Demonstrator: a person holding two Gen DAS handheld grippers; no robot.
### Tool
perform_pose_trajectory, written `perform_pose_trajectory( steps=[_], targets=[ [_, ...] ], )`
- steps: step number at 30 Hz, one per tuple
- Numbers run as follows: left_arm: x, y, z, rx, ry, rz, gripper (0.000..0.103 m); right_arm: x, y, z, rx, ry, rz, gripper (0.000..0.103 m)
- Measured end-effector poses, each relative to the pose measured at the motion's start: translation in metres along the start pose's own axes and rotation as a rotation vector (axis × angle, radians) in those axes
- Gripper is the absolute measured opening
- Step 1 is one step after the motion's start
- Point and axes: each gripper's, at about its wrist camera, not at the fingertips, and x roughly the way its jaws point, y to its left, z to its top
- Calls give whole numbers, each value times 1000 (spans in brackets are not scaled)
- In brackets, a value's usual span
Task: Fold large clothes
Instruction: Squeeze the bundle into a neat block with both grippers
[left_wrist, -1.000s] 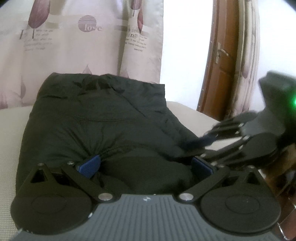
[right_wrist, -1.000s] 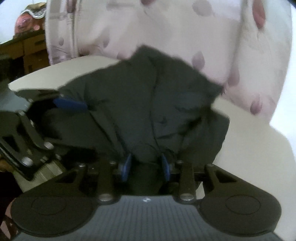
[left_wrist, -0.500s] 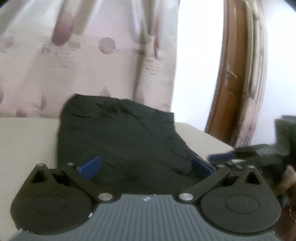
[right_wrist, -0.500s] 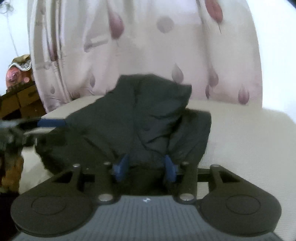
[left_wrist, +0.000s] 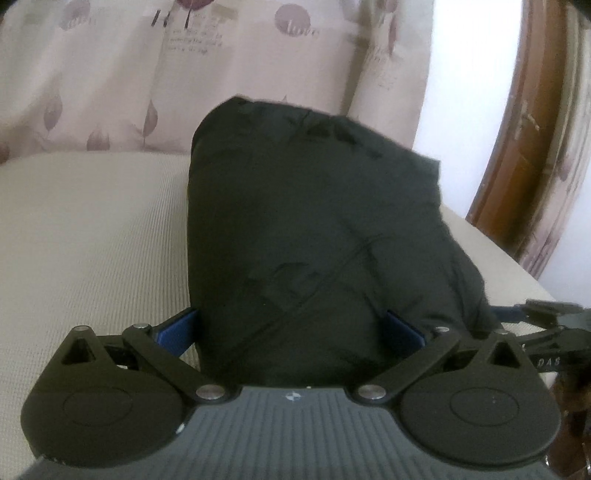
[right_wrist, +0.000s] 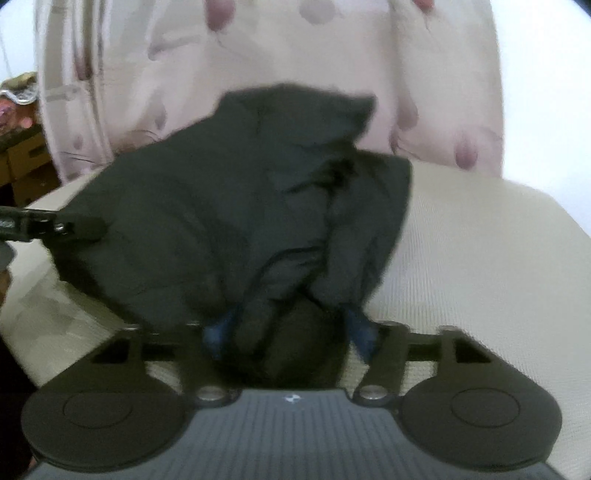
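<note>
Left wrist view: compared to a second ago the black jacket (left_wrist: 317, 236) sits as a tighter, taller bundle, and its left side now leaves way more of the beige cushion (left_wrist: 92, 229) bare. The left gripper (left_wrist: 290, 328) has its blue pads (left_wrist: 177, 326) spread wide either side of the jacket's near end — released, not pinching. Behind is a pink leaf-print curtain (left_wrist: 110, 74), a brown door frame (left_wrist: 524, 122) off right, and the other gripper's tip pokes in at the right edge. Right wrist view: blurrier than before, and the jacket (right_wrist: 236, 206) fills more of the frame. The right gripper (right_wrist: 290, 325) is clenched on a bunched fold — cushion (right_wrist: 480, 258) lies free to the right.
</note>
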Motion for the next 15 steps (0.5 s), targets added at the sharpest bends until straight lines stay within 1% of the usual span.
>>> perform_pose_trajectory(
  steps=[1, 2, 5, 9, 15],
  targets=[
    [1, 3, 0, -15, 7, 1, 103, 2, -9, -2, 56, 8, 23, 87],
    [0, 7, -4, -33, 10, 3, 103, 2, -14, -4, 99, 4, 40, 88],
    [3, 8, -2, -26, 11, 13, 103, -1, -6, -4, 63, -2, 12, 88],
    [2, 4, 0, -18, 18, 25, 103, -1, -12, -5, 103, 5, 31, 89],
    [0, -1, -1, 19, 9, 47, 103, -4, -8, -6, 108, 5, 14, 92]
  ],
)
